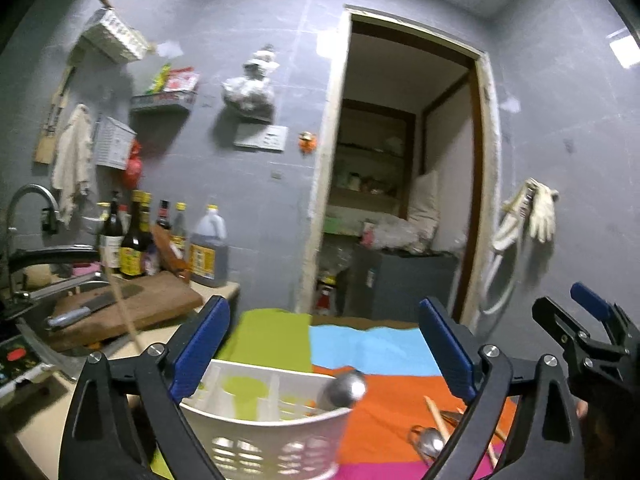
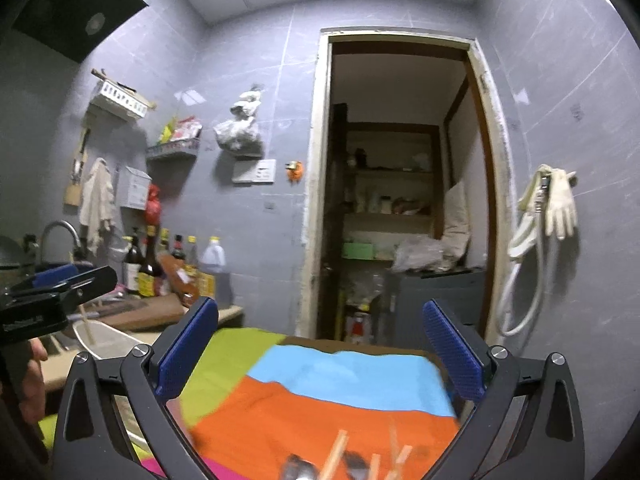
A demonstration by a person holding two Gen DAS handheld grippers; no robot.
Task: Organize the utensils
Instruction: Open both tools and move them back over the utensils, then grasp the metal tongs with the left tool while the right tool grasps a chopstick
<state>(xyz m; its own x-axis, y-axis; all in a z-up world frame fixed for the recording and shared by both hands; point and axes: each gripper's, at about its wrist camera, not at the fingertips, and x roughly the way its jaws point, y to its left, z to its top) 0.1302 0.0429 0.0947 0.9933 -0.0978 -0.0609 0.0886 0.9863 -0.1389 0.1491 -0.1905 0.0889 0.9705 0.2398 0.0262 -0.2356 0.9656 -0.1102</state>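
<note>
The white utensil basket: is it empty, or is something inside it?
Not empty: a steel ladle rests in the white utensil basket, its bowl above the rim.
</note>
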